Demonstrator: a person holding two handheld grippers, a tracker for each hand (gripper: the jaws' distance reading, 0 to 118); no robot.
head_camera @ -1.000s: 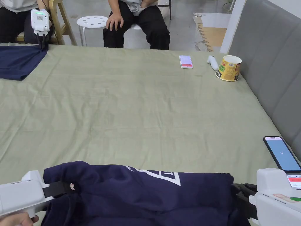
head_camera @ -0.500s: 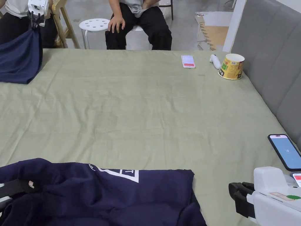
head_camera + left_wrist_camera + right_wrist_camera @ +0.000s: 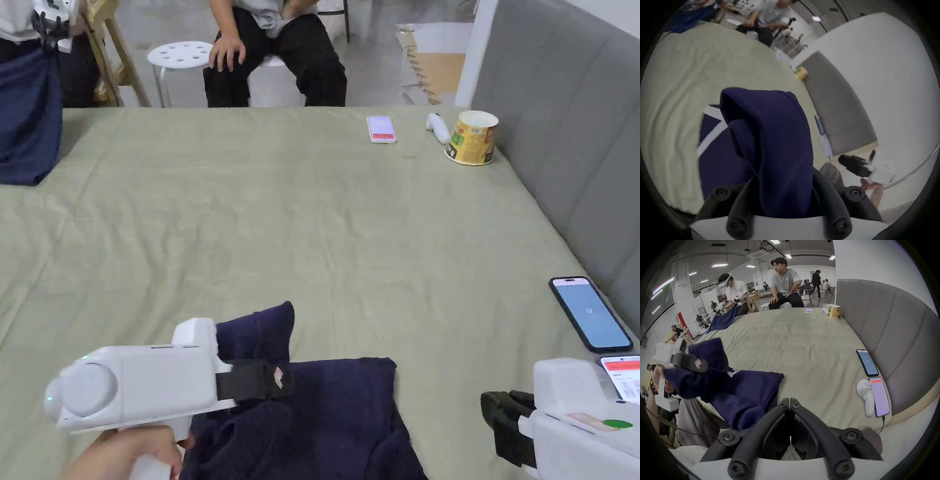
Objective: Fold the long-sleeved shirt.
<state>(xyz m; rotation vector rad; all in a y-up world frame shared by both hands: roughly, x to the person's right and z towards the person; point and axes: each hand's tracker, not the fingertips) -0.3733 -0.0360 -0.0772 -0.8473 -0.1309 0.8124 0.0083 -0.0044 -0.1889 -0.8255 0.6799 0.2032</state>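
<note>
One shirt [image 3: 337, 406] side now lifted rightward by clamped left hand-held gripper [image 3: 278, 378], right hand-held gripper [image 3: 789, 400] closed, empty.

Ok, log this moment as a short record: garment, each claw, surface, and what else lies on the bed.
garment: navy shirt, bunched at the near edge of the bed, one part lifted
left claw: left claw, shut on a fold of the shirt, holding it above the rest
right claw: right claw, jaws together, nothing between them, apart from the shirt
surface: green bedsheet
other items: two phones by the grey headboard; paper cup and a third phone at the far end
</note>
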